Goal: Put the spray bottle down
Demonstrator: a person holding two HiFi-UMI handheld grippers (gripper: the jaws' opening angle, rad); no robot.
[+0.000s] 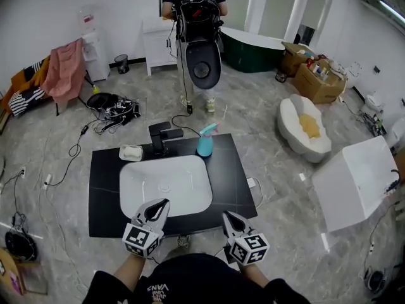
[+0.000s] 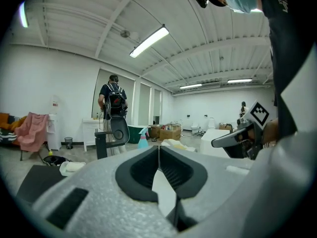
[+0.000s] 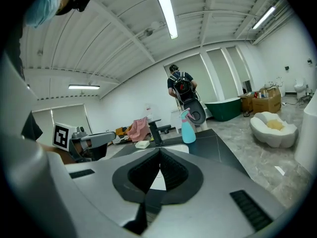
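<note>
The teal spray bottle (image 1: pixel 205 141) with a pink trigger stands upright on the black countertop (image 1: pixel 104 189), behind the sink's right corner, with nothing touching it. It shows far ahead in the left gripper view (image 2: pixel 142 139) and in the right gripper view (image 3: pixel 187 128). My left gripper (image 1: pixel 164 204) is shut and empty over the counter's near edge, well short of the bottle; its jaws meet tip to tip (image 2: pixel 159 148). My right gripper (image 1: pixel 226 215) hovers at the near right edge, also shut with nothing in it (image 3: pixel 159 151).
A white basin (image 1: pixel 166 182) is set into the counter, with a black faucet (image 1: pixel 161 138) and a soap dish (image 1: pixel 131 152) behind it. A person (image 1: pixel 199 18) stands beyond the counter. A white box (image 1: pixel 354 182) sits on the floor at right, cables (image 1: pixel 114 109) at left.
</note>
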